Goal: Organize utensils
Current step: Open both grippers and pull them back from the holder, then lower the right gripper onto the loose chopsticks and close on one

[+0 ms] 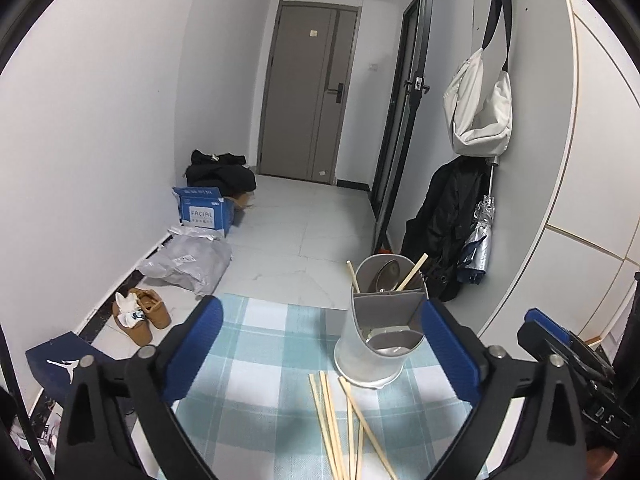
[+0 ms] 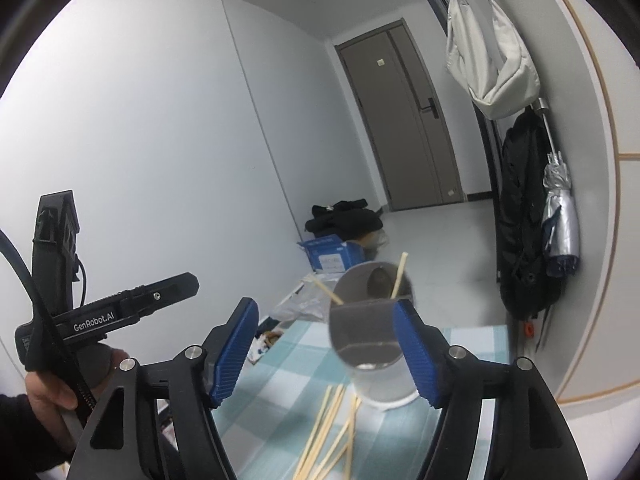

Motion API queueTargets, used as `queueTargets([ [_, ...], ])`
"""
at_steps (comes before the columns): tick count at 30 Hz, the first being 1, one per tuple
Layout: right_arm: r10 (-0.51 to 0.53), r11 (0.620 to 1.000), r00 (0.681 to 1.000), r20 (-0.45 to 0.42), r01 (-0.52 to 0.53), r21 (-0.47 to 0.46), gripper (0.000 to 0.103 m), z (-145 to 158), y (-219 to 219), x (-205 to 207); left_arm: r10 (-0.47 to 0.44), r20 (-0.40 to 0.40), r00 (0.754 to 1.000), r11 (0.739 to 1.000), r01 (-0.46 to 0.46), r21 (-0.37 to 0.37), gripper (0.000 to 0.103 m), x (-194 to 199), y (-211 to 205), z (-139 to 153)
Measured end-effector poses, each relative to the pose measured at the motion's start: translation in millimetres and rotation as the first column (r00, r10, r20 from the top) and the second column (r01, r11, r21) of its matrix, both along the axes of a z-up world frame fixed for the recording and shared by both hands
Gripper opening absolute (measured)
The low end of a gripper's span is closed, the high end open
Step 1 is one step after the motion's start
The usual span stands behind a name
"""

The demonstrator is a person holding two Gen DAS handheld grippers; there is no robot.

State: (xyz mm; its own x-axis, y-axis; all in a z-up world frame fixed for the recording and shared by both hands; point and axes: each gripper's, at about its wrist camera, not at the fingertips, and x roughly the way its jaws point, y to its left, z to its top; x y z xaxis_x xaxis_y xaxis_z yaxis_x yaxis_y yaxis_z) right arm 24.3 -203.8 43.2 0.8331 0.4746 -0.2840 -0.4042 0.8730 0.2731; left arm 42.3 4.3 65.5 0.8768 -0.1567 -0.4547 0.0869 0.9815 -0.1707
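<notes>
Though empty, left gripper (image 1: pixel 320 344) splayed wide

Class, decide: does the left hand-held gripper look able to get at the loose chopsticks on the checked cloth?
Probably yes. The left hand-held gripper is open and empty, and the loose chopsticks lie uncovered just below it; only the utensil holder stands close behind them.

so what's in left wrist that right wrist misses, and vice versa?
Left wrist only: brown shoes, a dark blue shoebox, and the utensil holder's inner dividers seen sharply.
Right wrist only: a hand gripping the left gripper from the side.
Both: the holder with two chopsticks and a spoon standing in it, loose chopsticks on the checked cloth, both grippers open and empty, the door, white bag, umbrella.
</notes>
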Motion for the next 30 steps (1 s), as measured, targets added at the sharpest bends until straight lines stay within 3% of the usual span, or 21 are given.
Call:
queueTargets([
  [9,-0.034,0.999,0.999,-0.039,0.032,-0.038,0.087,-11.2,9.5,-31.8,-0.018,-0.002,1.0,1.0,0.018,0.016,0.102,-22.7,0.8,-18.4],
  [22,-0.11,0.984,0.975,-0.192,0.08,-0.159,0.088,-73.4,21.1,-40.6,0.036,-0.118,0.992,0.998,-0.042,-0.043,0.102,-23.9,26.4,-86.5],
  [30,-0.131,0.97,0.938,-0.321,0.055,-0.235,0.088,-108.9,26.2,-9.5,0.081,-0.206,0.975,0.996,-0.086,-0.014,0.102,-10.6,36.8,-104.6],
])
